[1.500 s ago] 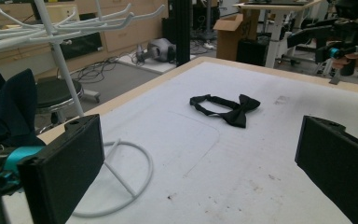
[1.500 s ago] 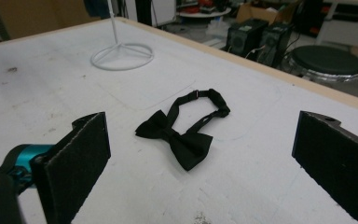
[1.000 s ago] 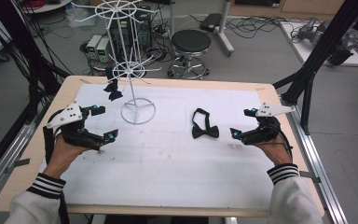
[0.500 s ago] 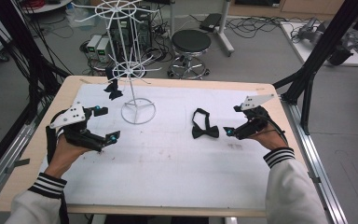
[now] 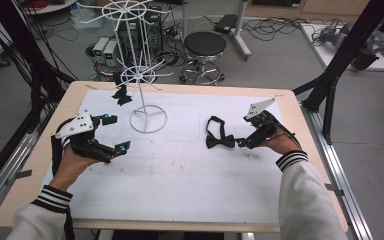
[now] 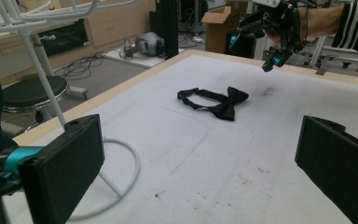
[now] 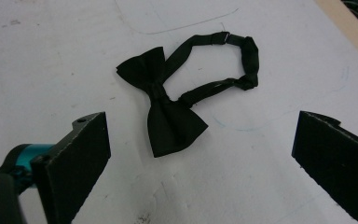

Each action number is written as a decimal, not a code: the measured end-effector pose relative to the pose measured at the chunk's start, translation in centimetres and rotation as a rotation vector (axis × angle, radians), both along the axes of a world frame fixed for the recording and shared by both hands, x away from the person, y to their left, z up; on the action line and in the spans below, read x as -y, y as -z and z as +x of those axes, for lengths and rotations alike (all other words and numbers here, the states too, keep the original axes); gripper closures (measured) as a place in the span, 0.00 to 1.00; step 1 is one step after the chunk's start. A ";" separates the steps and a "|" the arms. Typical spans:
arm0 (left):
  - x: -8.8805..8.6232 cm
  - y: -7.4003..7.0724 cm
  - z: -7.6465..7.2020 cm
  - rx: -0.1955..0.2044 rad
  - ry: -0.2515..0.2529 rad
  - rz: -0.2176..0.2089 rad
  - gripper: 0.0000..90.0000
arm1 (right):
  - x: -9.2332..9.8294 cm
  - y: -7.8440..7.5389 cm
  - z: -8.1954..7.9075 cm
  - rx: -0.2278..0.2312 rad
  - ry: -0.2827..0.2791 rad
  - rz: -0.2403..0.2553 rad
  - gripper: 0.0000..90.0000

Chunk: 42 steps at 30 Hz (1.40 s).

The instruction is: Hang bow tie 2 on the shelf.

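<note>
A black bow tie point(image 5: 220, 140) with its strap looped lies flat on the white mat, right of centre. My right gripper point(image 5: 245, 135) hovers open just to its right, tips close to the bow. In the right gripper view the bow tie point(image 7: 168, 112) lies between and ahead of the wide-apart jaws point(image 7: 200, 177). My left gripper point(image 5: 117, 133) stands open at the left of the table, nothing in it. The left gripper view looks across the mat between its own gripper's jaws point(image 6: 200, 186) to the bow tie point(image 6: 223, 105) and the right gripper point(image 6: 254, 49) beyond.
A white wire rack point(image 5: 147, 107) stands on its ring base at the back left of the mat, with another black bow tie point(image 5: 122, 95) hanging from a lower arm. The wooden table edge point(image 5: 180, 87) borders the mat. A stool point(image 5: 205, 47) and cables are on the floor behind.
My right gripper has moved left and slightly forward, closing in on the bow tie. The left gripper has barely shifted.
</note>
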<state>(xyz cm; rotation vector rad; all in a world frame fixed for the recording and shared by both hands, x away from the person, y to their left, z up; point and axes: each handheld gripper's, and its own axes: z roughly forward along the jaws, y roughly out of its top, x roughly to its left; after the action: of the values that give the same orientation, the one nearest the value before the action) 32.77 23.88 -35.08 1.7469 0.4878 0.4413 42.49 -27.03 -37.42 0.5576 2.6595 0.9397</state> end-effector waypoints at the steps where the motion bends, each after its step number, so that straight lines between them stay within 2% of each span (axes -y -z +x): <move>1: 0.0 0.0 0.0 -0.002 0.000 0.000 0.02 | -0.1 0.1 0.1 -0.003 -0.001 -0.009 0.04; 15: 0.4 0.1 0.0 -0.009 0.002 0.012 0.02 | -2.2 2.2 1.1 -0.041 0.000 -0.108 0.05; 19: 0.4 0.2 0.0 -0.011 0.003 0.011 0.02 | -2.6 2.8 1.4 -0.071 0.006 -0.121 0.05; 24: 0.5 0.2 0.0 -0.010 0.014 0.008 0.02 | -2.8 3.1 1.5 -0.083 0.008 -0.134 0.08; 27: 0.6 0.3 0.1 -0.013 0.013 0.006 0.02 | -3.0 3.3 1.6 -0.095 -0.009 -0.139 0.16; 30: 0.6 0.4 0.1 -0.013 0.016 0.005 0.02 | -3.2 3.6 1.6 -0.104 -0.006 -0.142 0.17; 33: 0.5 0.3 0.0 -0.016 0.015 0.004 0.02 | -3.3 3.9 1.8 -0.134 0.010 -0.132 0.20; 39: 0.4 0.3 -0.1 -0.011 0.013 -0.001 0.02 | -3.4 4.0 1.8 -0.143 0.007 -0.152 0.28; 42: 0.4 0.3 -0.1 -0.009 0.017 0.000 0.02 | -3.3 4.1 1.9 -0.143 0.019 -0.154 0.36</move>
<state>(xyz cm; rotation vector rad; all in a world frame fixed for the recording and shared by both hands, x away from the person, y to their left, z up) 32.67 23.48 -35.37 1.7521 0.4788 0.4211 44.40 -23.69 -41.53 0.6342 2.8168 0.7056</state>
